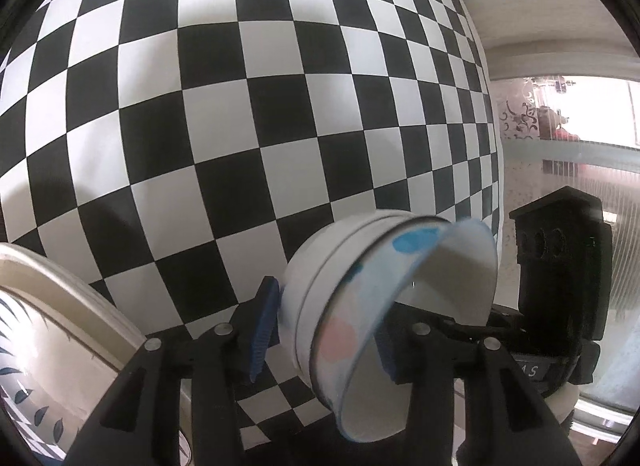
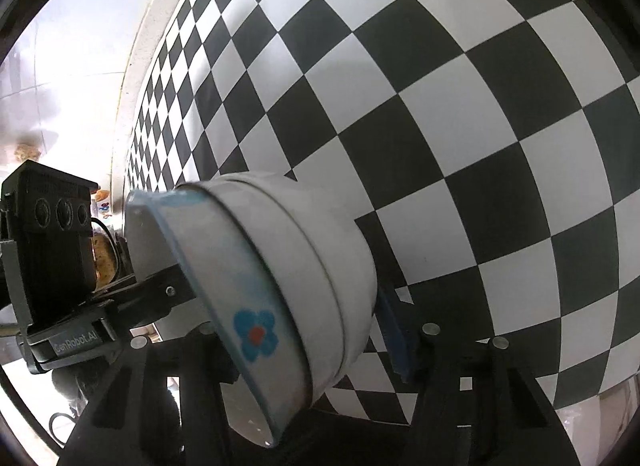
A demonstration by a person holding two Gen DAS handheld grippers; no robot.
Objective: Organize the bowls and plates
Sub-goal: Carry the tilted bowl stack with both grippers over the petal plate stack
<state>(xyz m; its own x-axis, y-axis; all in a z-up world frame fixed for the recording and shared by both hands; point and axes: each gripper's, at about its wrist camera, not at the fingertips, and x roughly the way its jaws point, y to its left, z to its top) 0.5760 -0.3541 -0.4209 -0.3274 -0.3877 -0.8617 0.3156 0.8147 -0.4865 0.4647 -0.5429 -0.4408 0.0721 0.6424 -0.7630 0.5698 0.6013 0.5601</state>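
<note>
Nearest to the left lens is the bowl stack (image 1: pixel 360 286), glossy white bowls nested together with blue and pink flower marks. It lies on its side in the air, above the black-and-white checkered cloth (image 1: pixel 240 105), with its opening turned toward the right hand's tool. The left gripper (image 1: pixel 326 330) has it between its fingers: one blue ribbed pad (image 1: pixel 264 322) presses at the base side and the other pad sits partly behind the rim, so I judge these fingers are clenched on the stack.

In the right wrist view the same stack fills the space between the fingers of the right gripper (image 2: pixel 310 346). I see one blue pad (image 2: pixel 394 338) just beside the base, but the other finger is hidden behind the bowls, so I cannot tell if this side grips or only guards.

The bowls look a little blurred, and I take this step as carrying them to a resting place. To do it well, I want to turn the opening upward before lowering, because nested glossy bowls can slide out of each other when they are tilted. I want to keep the pressure steady and go slowly.

A cream round plate with dark blue leaf pattern (image 1: pixel 52 338) lies at the lower left, near the left tool. The base should come down flat and not strike this plate.
</note>
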